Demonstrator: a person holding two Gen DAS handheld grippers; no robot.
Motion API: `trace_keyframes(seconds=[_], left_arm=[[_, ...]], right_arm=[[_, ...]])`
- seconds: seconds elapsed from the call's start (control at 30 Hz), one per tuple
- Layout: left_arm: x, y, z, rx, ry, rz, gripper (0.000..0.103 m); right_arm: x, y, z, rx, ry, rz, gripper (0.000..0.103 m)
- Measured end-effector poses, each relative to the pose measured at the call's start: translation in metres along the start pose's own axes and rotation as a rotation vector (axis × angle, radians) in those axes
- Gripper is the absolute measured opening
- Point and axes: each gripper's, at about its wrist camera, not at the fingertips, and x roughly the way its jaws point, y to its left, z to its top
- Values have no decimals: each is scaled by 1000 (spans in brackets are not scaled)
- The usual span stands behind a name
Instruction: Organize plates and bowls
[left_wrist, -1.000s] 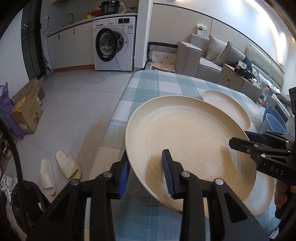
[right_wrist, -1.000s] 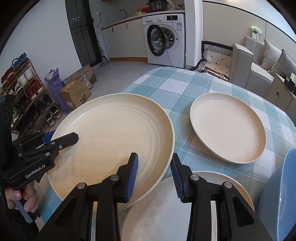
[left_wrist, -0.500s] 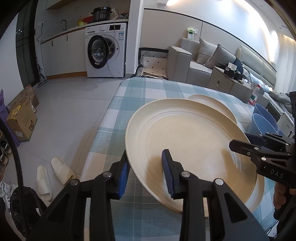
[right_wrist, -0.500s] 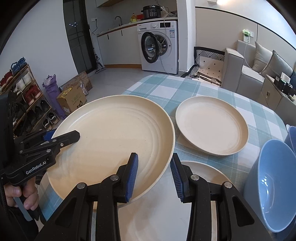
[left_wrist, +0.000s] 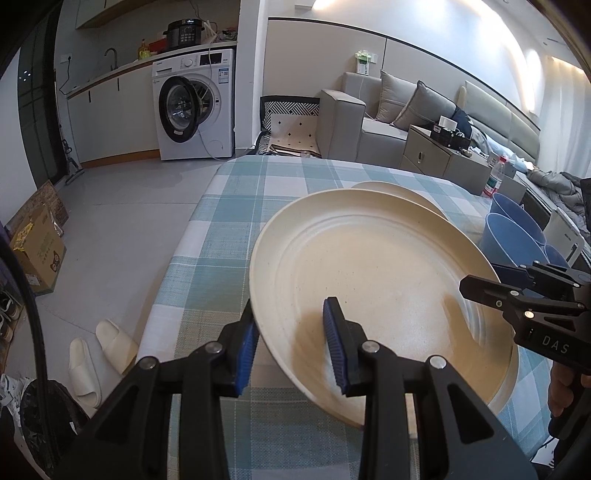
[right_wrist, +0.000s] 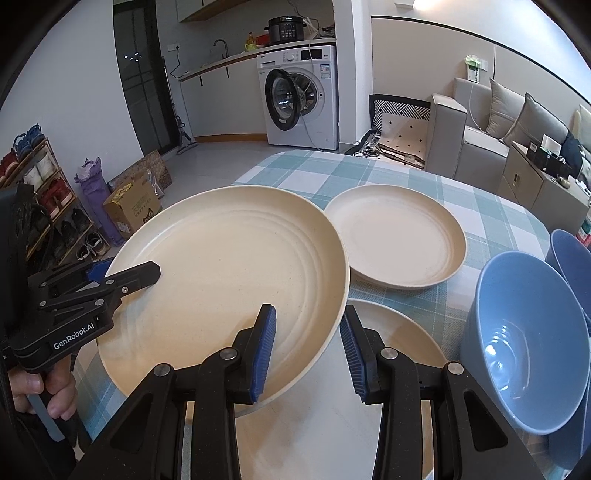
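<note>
A large cream plate (left_wrist: 376, 291) is held above the checked table between both grippers. My left gripper (left_wrist: 291, 347) straddles its left rim, one pad under and one on top. My right gripper (right_wrist: 308, 350) straddles the opposite rim (right_wrist: 343, 280) the same way, jaws apart. The plate also shows in the right wrist view (right_wrist: 229, 273). A second cream plate (right_wrist: 395, 236) lies further back on the table. A third cream plate (right_wrist: 402, 332) lies under the right gripper. Blue bowls (right_wrist: 532, 365) stand at the right.
The table with a teal checked cloth (left_wrist: 258, 192) has its left edge beside open floor with slippers (left_wrist: 99, 354). A washing machine (left_wrist: 192, 110) and sofa (left_wrist: 388, 114) stand behind. A shoe rack (right_wrist: 40, 199) and cardboard box (right_wrist: 129, 206) are at the left.
The held plate has risen and moved toward the near side over the third plate, both grippers moving with it. More of the blue bowls has come into view.
</note>
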Motion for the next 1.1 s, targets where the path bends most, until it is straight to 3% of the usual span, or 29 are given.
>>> trace_keyframes(seconds=[1.1], left_arm=[[9,-50,-14,100,35,-55,33]], right_arm=[[-22,-34,-50,99,1,-59,38]])
